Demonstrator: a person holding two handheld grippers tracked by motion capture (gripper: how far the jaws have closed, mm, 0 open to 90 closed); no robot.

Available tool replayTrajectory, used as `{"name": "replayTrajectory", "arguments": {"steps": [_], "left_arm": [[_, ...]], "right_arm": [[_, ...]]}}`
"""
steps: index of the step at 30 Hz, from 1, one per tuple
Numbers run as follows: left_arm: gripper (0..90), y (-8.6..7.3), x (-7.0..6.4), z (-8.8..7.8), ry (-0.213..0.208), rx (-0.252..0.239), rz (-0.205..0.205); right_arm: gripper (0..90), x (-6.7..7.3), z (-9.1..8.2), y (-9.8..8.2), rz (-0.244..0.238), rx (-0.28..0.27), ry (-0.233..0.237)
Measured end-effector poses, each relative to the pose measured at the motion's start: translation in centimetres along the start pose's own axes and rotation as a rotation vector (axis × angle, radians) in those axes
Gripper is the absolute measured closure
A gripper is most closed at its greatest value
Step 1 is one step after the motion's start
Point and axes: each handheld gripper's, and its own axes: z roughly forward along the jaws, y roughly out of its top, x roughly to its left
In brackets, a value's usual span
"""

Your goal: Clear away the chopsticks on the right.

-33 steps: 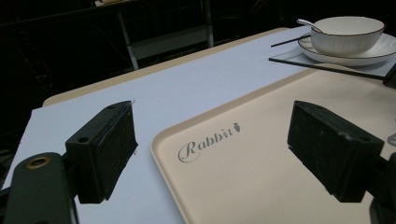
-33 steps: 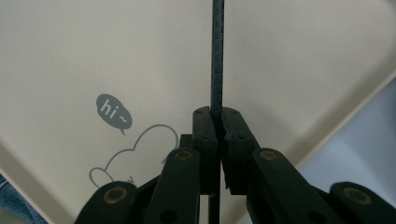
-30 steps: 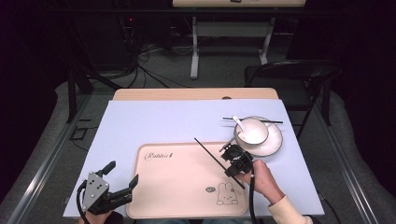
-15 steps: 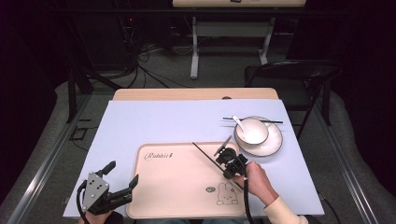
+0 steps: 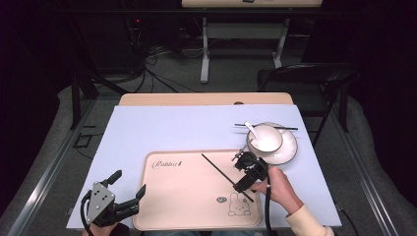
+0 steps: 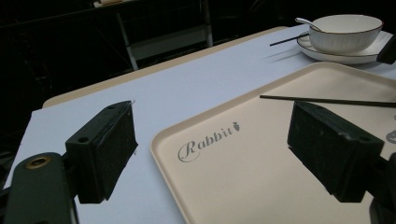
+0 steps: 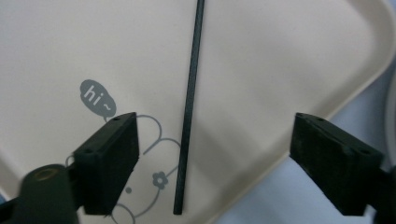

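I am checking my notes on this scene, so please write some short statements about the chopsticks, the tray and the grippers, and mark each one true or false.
1. One black chopstick lies on the beige tray. True.
2. The right gripper is clamped on that chopstick. False: its jaws have just been opening and stand wide apart, with the chopstick lying free on the tray between them.
3. A second chopstick rests across the plate behind the white bowl. True.
4. The bowl stands on the tray. False: it sits on the plate, which is on the table beside the tray.
5. The left gripper holds a spoon. False: its jaws are open and empty, at the tray's left edge.
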Motion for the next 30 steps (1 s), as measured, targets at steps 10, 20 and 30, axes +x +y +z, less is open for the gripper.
{"name": "replayTrajectory", "arguments": {"steps": [10,20,30], "left_arm": [[15.4,0.0,-0.1,-0.1,0.002,0.005,0.006],[15.4,-0.1,-0.2,-0.3,0.002,0.002,0.012],[15.4,0.0,-0.3,-0.2,-0.005,0.006,0.026]], "right_arm": [[0.0,-2.1,-3.0,-1.8,-0.053,-0.06,-0.004],[0.0,-6.3,-6.5,-2.8,-0.094,-0.114,-0.072],[0.0,-10.3,-8.5,-3.1,-0.113,-0.127,-0.138]]}}
